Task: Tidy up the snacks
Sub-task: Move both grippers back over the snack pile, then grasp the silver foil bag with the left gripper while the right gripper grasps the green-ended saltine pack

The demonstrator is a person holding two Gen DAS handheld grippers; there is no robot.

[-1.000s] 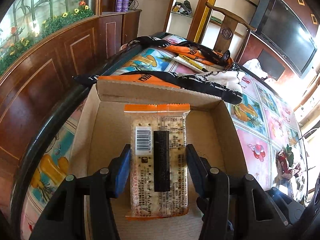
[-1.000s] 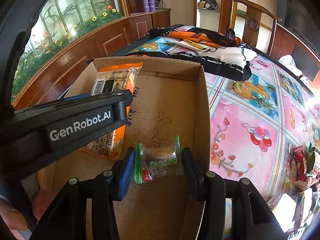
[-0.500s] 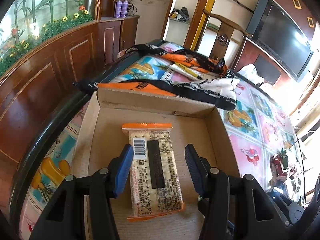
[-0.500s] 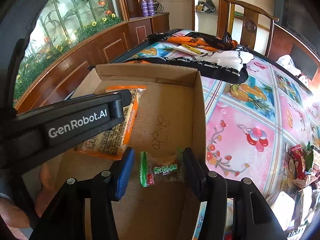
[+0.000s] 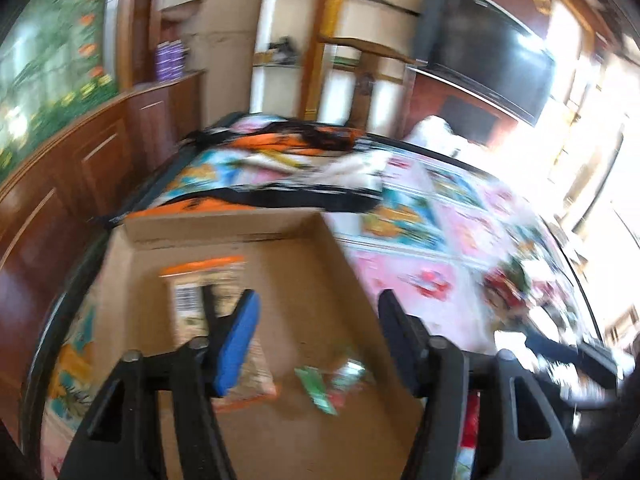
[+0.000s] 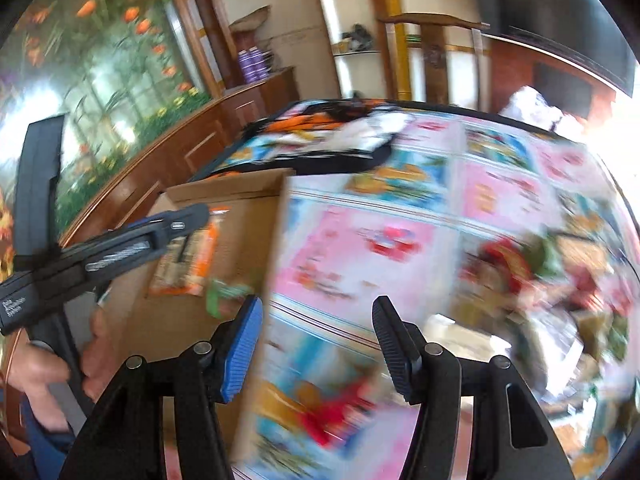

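**Both tongs empty above the snack box**

While both views are smeared by motion blur, the main shapes can be made out. Farthest left, in the right wrist view, my left hand (image 6: 60, 364) grips the handle of my left tongs (image 6: 176, 220), which reach out over the cardboard box (image 6: 244, 184). From the left wrist view, my left tongs (image 5: 316, 316) stand wide apart with nothing between the blue pad and the black pad. Below them is the box (image 5: 224, 224), sitting on the bench (image 5: 432, 248), which is covered by a bright cloth printed with pink and blue squares.

Inside the box, toward its left side, the cracker packet (image 5: 208, 304) lies flat, with orange ends and a white barcode label facing up. To its right, near the box's right wall, the small green-edged snack bag (image 5: 332, 380) lies on the box floor, apart from the crackers. The right wrist view shows the same two items: the cracker packet (image 6: 188, 256) and, just beside its lower corner, the green snack bag (image 6: 224, 294).

Further right, my right tongs (image 6: 318, 340) are also spread wide and hold nothing; they hang over the patterned cloth of the bench (image 6: 500, 192), beside the box's right wall. At the far right of the bench lies a blurred pile of loose snacks (image 6: 520, 264), in red, green and tan wrappers.
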